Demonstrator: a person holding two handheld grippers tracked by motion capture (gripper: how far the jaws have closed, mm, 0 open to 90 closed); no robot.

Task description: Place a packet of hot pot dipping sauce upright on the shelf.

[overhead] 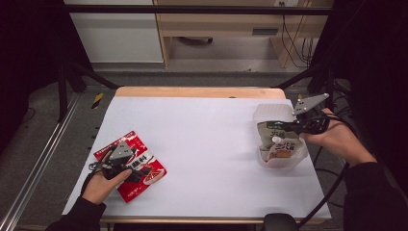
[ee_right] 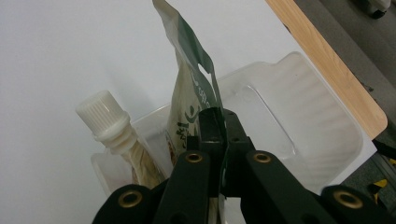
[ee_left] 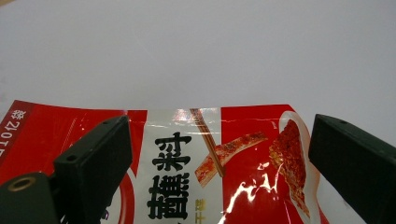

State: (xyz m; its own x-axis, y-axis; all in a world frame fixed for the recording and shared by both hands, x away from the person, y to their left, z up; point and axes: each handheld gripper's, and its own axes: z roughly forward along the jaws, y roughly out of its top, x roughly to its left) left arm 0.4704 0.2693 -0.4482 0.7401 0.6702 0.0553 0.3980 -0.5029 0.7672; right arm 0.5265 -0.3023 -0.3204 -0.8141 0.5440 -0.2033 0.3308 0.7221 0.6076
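clear bin: spouted pouch inside | right gripper: clamped on green-white packet | left gripper: wide, astride red packet

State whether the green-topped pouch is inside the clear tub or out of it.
Partly in. The right gripper pinches the pouch by its top edge, holding it upright with its lower part behind the tub wall.

flat red foil packet: glossy red, a white band with bold black characters, a printed picture of brownish-red strips
tall green-and-cream pouch: dark green top edge, cream body with dark green lettering
white ribbed screw cap: plain white
clear plastic tub: see-through, milky
table cover: plain white
table edge: light wood
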